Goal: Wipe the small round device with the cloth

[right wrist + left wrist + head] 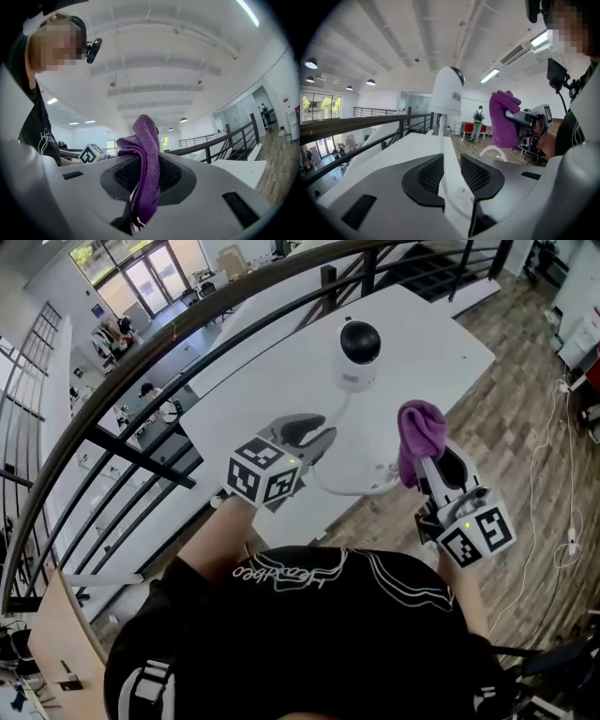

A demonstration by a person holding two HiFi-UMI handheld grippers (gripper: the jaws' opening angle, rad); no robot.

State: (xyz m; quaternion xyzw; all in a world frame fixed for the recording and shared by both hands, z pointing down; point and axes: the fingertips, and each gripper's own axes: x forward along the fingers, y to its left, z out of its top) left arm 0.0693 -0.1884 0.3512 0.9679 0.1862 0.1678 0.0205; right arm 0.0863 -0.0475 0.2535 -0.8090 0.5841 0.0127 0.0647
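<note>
The small round device [359,352], white with a black dome, stands upright on the white table [272,371]; in the left gripper view the device [446,91] rises straight ahead of the jaws. Its thin white cable [330,486] trails toward me. My left gripper [314,434] hovers short of the device, open [451,161], with the cable running through the gap and no pad pressing on it. My right gripper [429,465] is off the table's near right edge, shut [146,161] on a purple cloth [420,432] that bunches above the jaws [143,136] and hangs below them.
A black railing [141,362] curves along the table's far and left sides. Wooden floor [525,381] lies to the right, with loose cables [562,474] on it. A person [478,123] stands far off by a red bench.
</note>
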